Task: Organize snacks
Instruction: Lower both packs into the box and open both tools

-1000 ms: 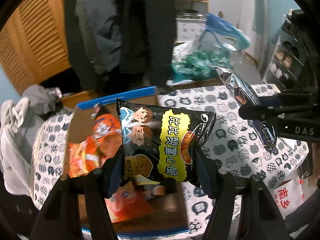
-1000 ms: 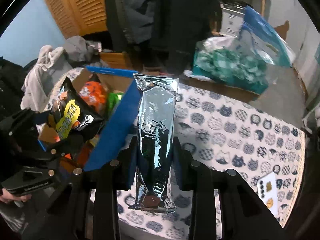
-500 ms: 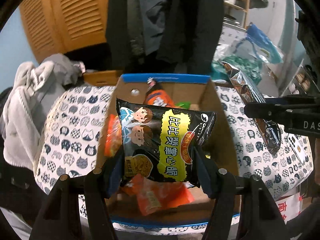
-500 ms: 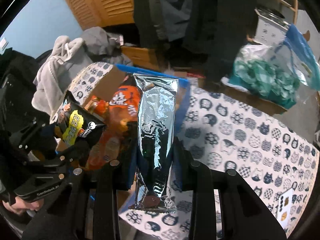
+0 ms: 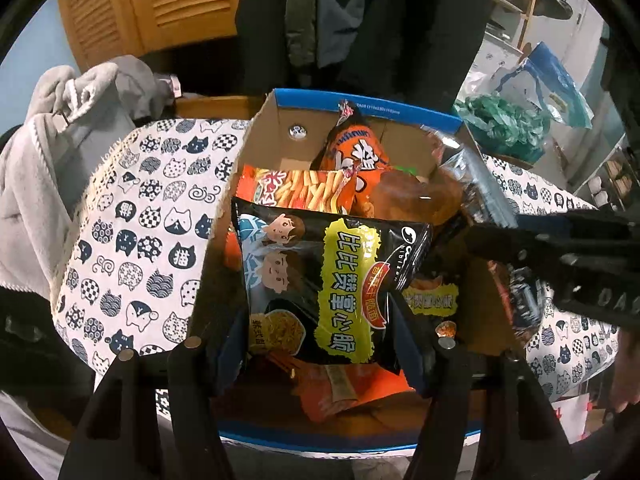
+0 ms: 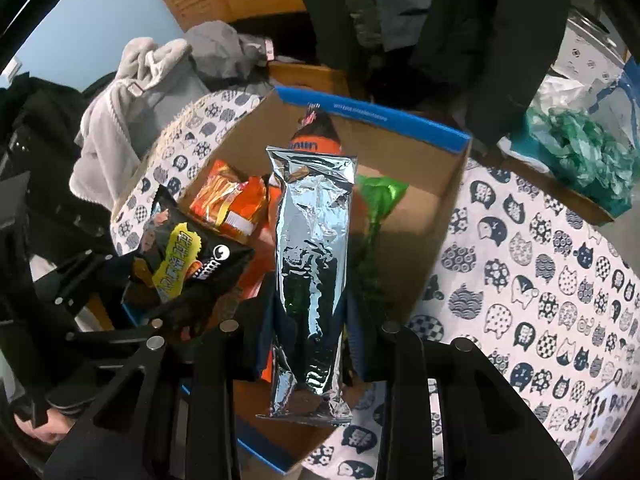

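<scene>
My left gripper (image 5: 320, 332) is shut on a black snack bag with a yellow label (image 5: 324, 284) and holds it over the open cardboard box with a blue rim (image 5: 360, 110). My right gripper (image 6: 310, 344) is shut on a long silver foil packet (image 6: 312, 264) and holds it upright over the same box (image 6: 416, 216). The box holds several orange snack bags (image 5: 296, 190) and a green packet (image 6: 380, 200). The black bag also shows at the left of the right wrist view (image 6: 188, 264). The right gripper shows at the right of the left wrist view (image 5: 568, 256).
The box stands on a table with a cat-print cloth (image 5: 140, 220), which also shows in the right wrist view (image 6: 540, 280). Grey clothing (image 5: 52, 152) is heaped at the left. Dark coats (image 5: 360, 20) hang behind. A green plastic bag (image 6: 584, 156) lies at the back right.
Both grippers have moved left and closer over the box with their packets. The box interior now fills the middle of both views.
</scene>
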